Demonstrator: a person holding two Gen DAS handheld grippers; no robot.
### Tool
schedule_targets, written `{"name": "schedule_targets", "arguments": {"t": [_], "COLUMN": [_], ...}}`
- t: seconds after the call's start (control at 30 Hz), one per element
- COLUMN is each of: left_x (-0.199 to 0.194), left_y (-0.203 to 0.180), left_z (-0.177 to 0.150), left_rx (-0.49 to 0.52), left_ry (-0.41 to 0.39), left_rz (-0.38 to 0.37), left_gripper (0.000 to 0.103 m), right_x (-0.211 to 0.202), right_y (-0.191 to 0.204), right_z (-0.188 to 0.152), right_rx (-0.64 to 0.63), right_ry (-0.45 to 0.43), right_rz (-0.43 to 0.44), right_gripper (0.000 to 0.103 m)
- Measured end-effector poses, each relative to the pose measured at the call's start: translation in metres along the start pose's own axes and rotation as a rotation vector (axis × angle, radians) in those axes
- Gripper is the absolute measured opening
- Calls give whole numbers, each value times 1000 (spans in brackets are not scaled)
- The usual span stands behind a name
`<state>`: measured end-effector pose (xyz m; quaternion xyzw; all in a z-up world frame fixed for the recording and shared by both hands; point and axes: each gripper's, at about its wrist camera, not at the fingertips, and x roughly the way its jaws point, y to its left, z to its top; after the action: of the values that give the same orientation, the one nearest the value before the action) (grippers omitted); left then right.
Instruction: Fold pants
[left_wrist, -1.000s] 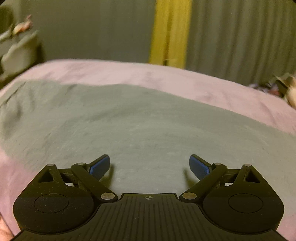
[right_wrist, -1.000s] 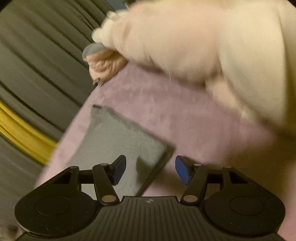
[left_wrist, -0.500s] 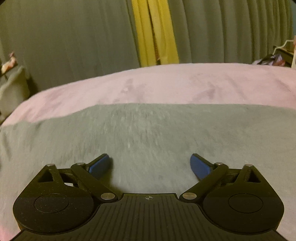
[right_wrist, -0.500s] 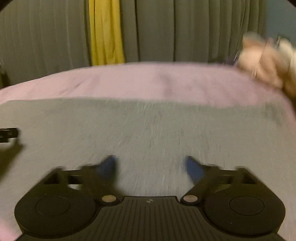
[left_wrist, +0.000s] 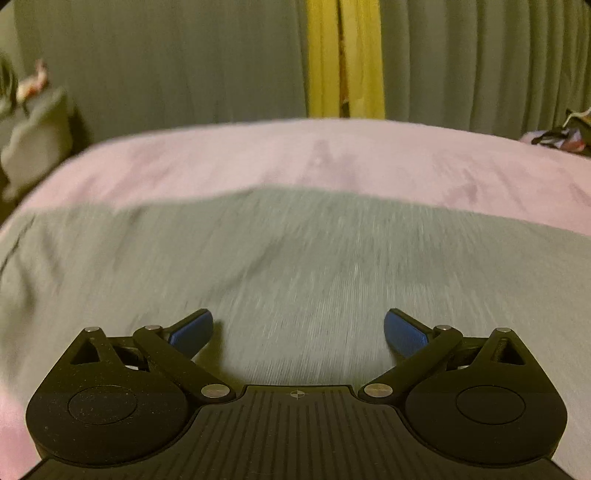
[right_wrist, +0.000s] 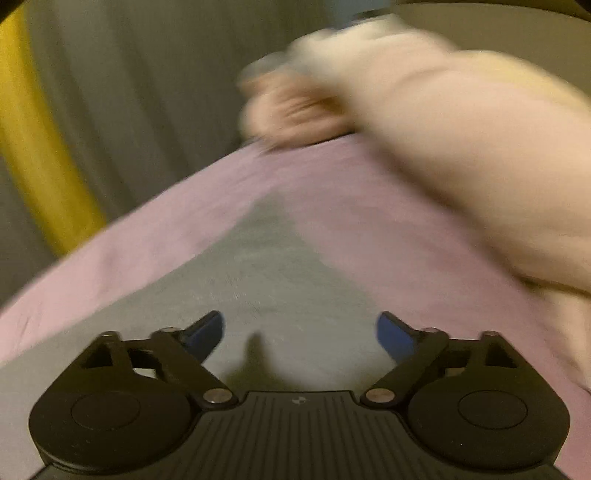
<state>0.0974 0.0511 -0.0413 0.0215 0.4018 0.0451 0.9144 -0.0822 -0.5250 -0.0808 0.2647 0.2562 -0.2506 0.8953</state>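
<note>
Grey-green pants (left_wrist: 295, 266) lie spread flat on a pink bedspread (left_wrist: 332, 158). My left gripper (left_wrist: 297, 328) hovers low over the cloth, open wide, with nothing between its blue pads (left_wrist: 192, 332). In the blurred right wrist view a corner of the pants (right_wrist: 266, 280) points away from me. My right gripper (right_wrist: 299, 328) hangs just above that cloth. Its jaws stand wide and are closing slightly, and only flat fabric shows below the gap. Neither gripper pinches the pants.
Grey curtains (left_wrist: 166, 62) with a yellow strip (left_wrist: 343, 59) hang behind the bed. A cream bundle of bedding (right_wrist: 461, 155) lies on the pink cover (right_wrist: 351, 206) at the right. A grey cushion (left_wrist: 33, 136) sits far left, clutter (left_wrist: 565, 133) far right.
The right gripper's jaws went from half spread to wide. Its view swung across the pants and back toward the cream bundle. The left gripper shifted sideways over the cloth.
</note>
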Motion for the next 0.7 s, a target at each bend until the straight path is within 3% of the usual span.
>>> {"name": "schedule_targets", "arguments": {"t": [0.03,0.1,0.13,0.17,0.23,0.3,0.37,0.47,0.53,0.63,0.7], "left_x": [-9,-20,-24,-25,-25,-29,-36,-47,-42,-22,-22], "left_y": [5,9,9,8,1,-7,-6,-8,-10,-13,-14], "left_z": [-6,-19,-25,-30,-40,-43,-44,-45,-45,-45,-45], "left_rx": [-28,-84,-102,-113,-132,-120,-140,-129,-117,-133,-138], "left_ry": [13,33,41,49,54,27,0,-63,-42,37,12], "left_rz": [-15,-39,-53,-59,-45,-31,-83,-151,-154,-113,-115], "left_gripper": [103,103,103,103,103,103,103,103,103,103,103], "right_x": [-17,-40,-42,-38,-33,-32,-21,-5,1,-4,-6], "right_y": [-19,-58,-77,-92,-108,-112,-113,-104,-100,-94,-92], "right_z": [-4,-17,-26,-33,-42,-46,-43,-38,-34,-31,-32], "right_rx": [45,204,302,379,468,505,536,514,504,467,458], "right_ry": [-27,-27,8,49,67,64,89,91,85,99,95], "right_rz": [-21,18,46,79,119,164,222,226,240,235,234], "right_gripper": [96,94,85,69,57,57,58,62,62,26,26]}}
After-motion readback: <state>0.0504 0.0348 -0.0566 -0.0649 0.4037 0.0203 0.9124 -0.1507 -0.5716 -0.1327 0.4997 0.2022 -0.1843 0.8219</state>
